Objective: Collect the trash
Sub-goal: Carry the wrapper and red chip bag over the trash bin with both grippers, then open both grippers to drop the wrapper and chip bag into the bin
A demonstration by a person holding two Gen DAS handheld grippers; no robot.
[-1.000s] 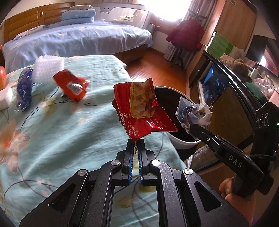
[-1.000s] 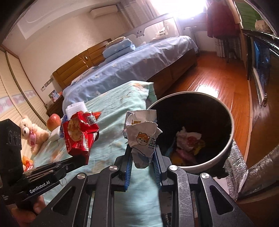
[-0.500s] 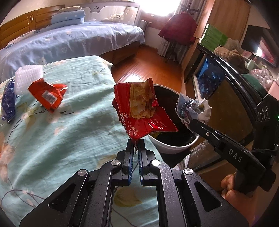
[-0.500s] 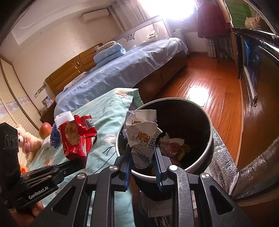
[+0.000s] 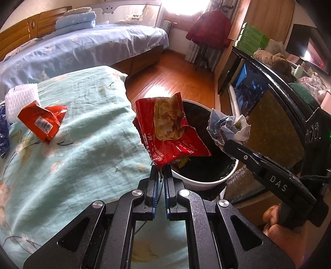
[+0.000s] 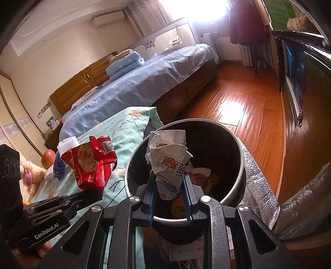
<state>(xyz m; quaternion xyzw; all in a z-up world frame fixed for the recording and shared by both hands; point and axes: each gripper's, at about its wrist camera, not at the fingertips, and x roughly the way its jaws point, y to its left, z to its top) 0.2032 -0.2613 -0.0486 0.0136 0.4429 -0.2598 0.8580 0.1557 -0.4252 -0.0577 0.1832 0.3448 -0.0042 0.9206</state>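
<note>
Daylight floods in from the window [image 5: 182,8] at the far end, blown out to white in both my views, and it throws a glaring patch on the floor [image 6: 233,107]. Fisheye bending curves everything toward dark vignetted corners. The nearer bed [image 5: 72,134] looks slightly soft.

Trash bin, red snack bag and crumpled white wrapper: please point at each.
trash bin [image 6: 241,154], right wrist view, bare rim.
red snack bag [image 5: 180,148], left wrist view, lower red panel.
crumpled white wrapper [image 6: 168,165], right wrist view, cat print.
</note>
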